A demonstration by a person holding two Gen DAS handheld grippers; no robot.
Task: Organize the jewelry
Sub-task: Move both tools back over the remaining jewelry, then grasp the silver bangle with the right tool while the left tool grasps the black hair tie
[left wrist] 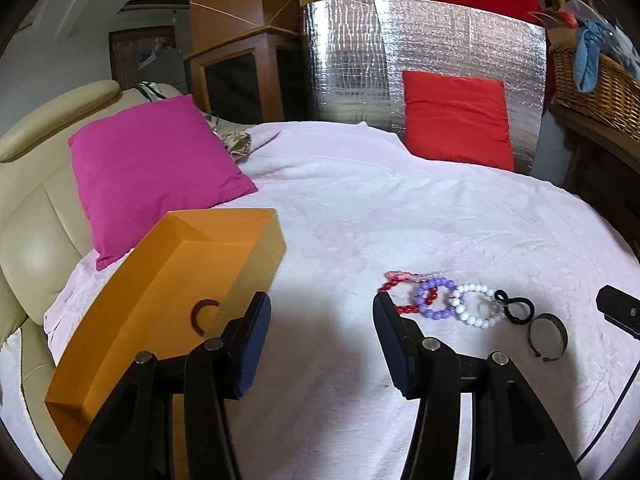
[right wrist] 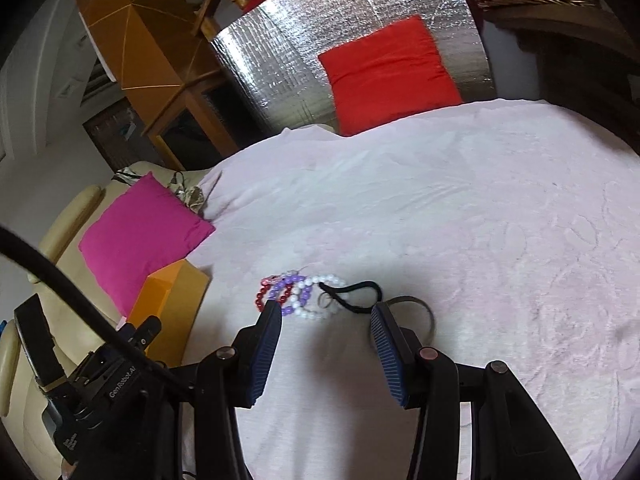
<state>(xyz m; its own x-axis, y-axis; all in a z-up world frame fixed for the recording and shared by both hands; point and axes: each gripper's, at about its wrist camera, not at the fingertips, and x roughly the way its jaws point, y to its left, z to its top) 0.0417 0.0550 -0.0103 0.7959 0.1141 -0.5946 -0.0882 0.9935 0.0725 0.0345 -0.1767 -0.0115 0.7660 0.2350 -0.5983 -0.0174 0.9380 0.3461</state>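
A row of jewelry lies on the pale pink blanket (left wrist: 400,220): a red bead bracelet (left wrist: 390,286), a purple bead bracelet (left wrist: 434,298), a white bead bracelet (left wrist: 476,304), a black loop (left wrist: 516,308) and a dark metal bangle (left wrist: 548,336). An orange box (left wrist: 160,292) stands open at the left with a dark red curved piece (left wrist: 202,314) inside. My left gripper (left wrist: 320,312) is open and empty, between the box and the row. My right gripper (right wrist: 326,316) is open and empty just before the white bracelet (right wrist: 320,296) and black loop (right wrist: 356,294).
A magenta cushion (left wrist: 152,172) leans on the cream sofa (left wrist: 36,240) behind the box. A red cushion (left wrist: 456,120) rests against a silver foil panel (left wrist: 360,60) at the back. A wicker basket (left wrist: 596,84) sits at the far right. The left gripper's body (right wrist: 100,384) shows low left.
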